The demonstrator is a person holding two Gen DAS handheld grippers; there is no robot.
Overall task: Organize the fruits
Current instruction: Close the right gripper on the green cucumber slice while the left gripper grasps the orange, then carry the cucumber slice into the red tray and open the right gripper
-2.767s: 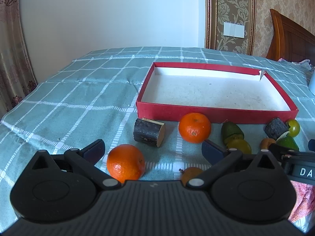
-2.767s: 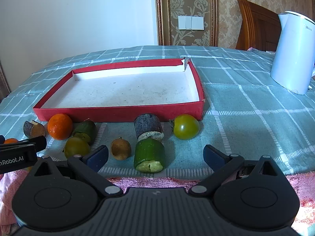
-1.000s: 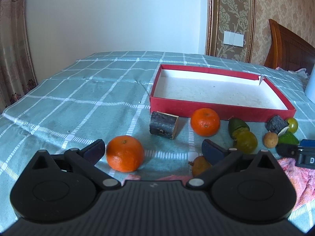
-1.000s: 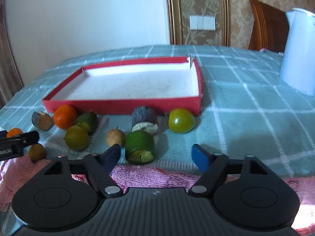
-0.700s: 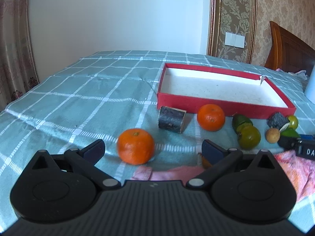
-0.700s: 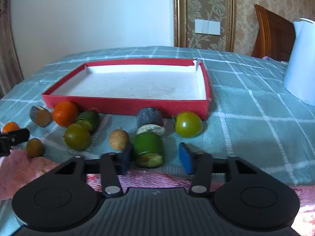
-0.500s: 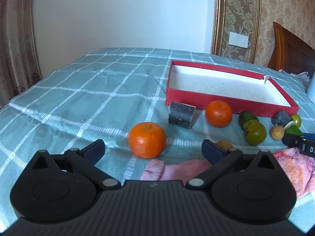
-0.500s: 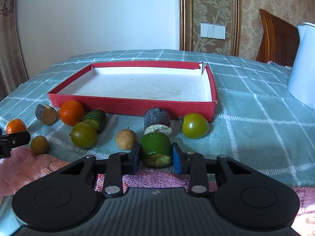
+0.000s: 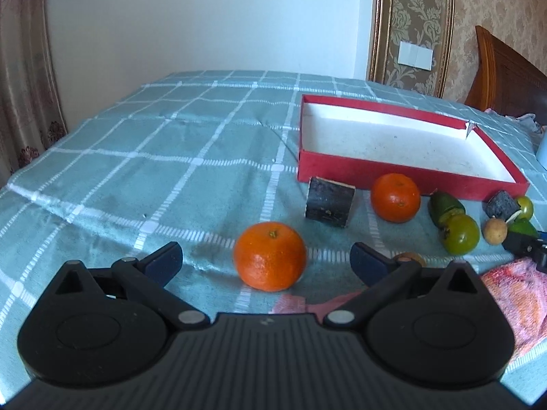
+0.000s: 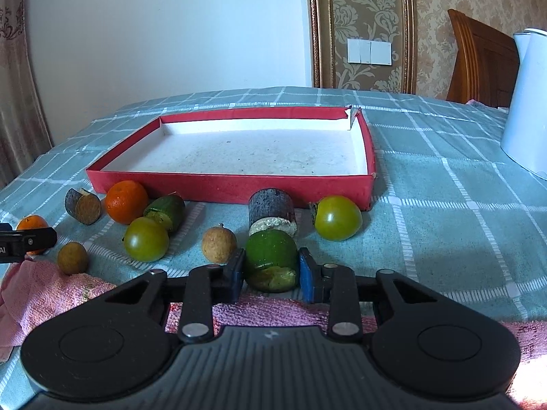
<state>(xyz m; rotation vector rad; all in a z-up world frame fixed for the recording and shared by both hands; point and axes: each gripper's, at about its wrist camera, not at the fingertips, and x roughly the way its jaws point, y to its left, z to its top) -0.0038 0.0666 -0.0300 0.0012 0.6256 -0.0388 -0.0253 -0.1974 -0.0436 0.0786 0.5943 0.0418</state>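
Observation:
My right gripper [image 10: 271, 275] is shut on a cut green fruit piece [image 10: 271, 259] at the table's front. Beside it lie a dark cut chunk [image 10: 271, 213], a green tomato [image 10: 337, 217], a brown longan [image 10: 218, 244], another green tomato [image 10: 146, 239], a green piece [image 10: 165, 212] and an orange [image 10: 125, 201]. The empty red tray [image 10: 232, 184] sits behind them. My left gripper [image 9: 266, 261] is open, with an orange [image 9: 270, 256] lying between its fingers. A second orange [image 9: 395, 197] and a dark chunk [image 9: 330, 201] lie before the tray [image 9: 403, 172].
A white kettle [image 10: 526, 102] stands at the right. A pink towel [image 10: 51, 290] lies along the front edge, also in the left wrist view [image 9: 512, 294]. A small longan [image 10: 72, 257] sits by the towel. A wooden headboard [image 10: 478, 61] is behind.
My right gripper closed its fingers onto the green fruit piece. My left gripper drew back and shifted left, so the near orange now sits centred between its open fingers.

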